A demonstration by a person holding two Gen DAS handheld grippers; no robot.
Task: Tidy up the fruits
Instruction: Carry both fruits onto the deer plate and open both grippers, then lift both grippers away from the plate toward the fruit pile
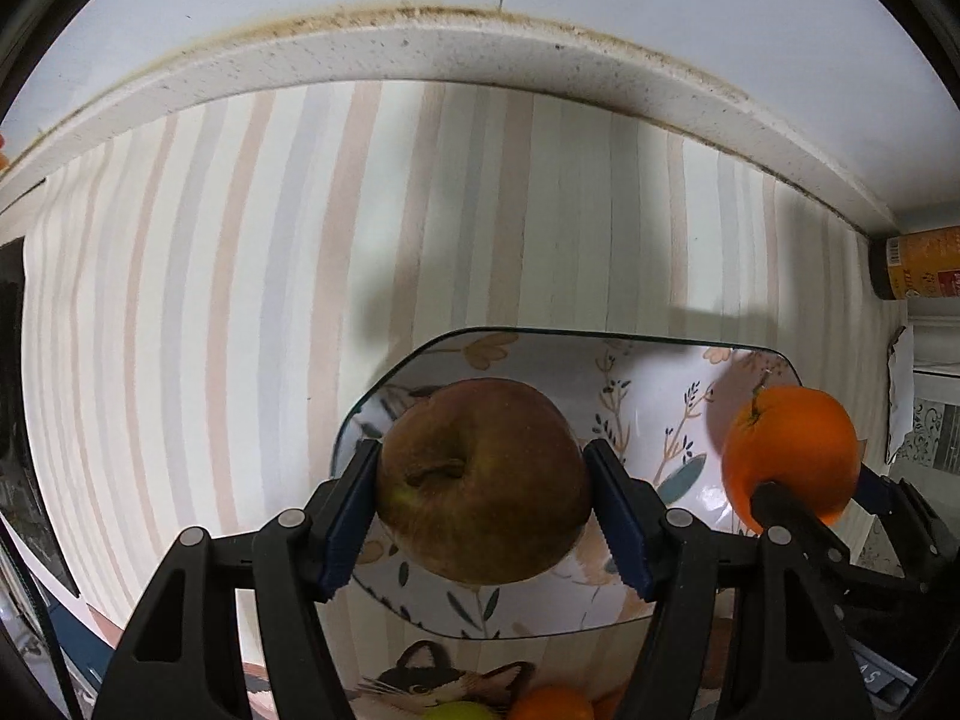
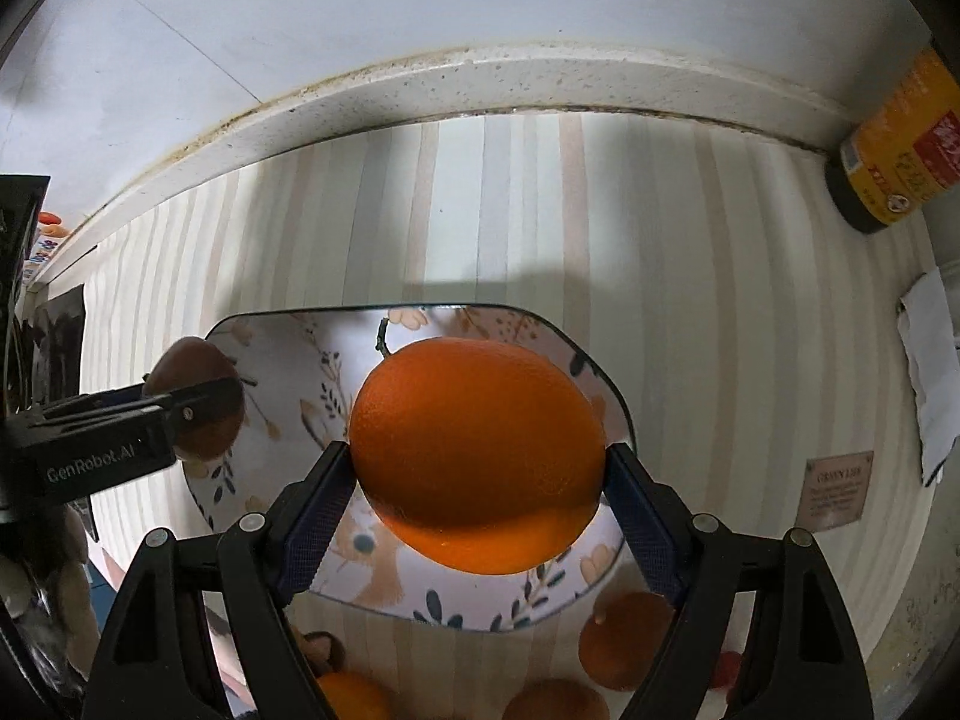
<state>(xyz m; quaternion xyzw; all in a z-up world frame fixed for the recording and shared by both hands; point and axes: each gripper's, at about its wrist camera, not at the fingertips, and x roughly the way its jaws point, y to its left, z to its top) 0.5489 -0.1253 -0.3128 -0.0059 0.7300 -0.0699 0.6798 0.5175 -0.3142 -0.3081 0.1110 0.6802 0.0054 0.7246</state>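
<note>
My left gripper (image 1: 483,501) is shut on a brown-red apple (image 1: 483,480) and holds it above a floral plate (image 1: 636,396). My right gripper (image 2: 477,477) is shut on a large orange (image 2: 477,456) above the same plate (image 2: 288,354). In the left wrist view the orange (image 1: 792,450) hangs at the right, over the plate's right edge. In the right wrist view the apple (image 2: 198,396) and the left gripper sit at the left, over the plate's left side. The plate itself holds no fruit.
The plate lies on a striped cloth (image 1: 240,300) against a speckled counter ledge (image 1: 420,54). A yellow-labelled bottle (image 2: 900,150) lies at the far right. More oranges (image 2: 624,642) and a green fruit (image 1: 456,711) lie near the front edge. A white paper (image 2: 936,372) is at right.
</note>
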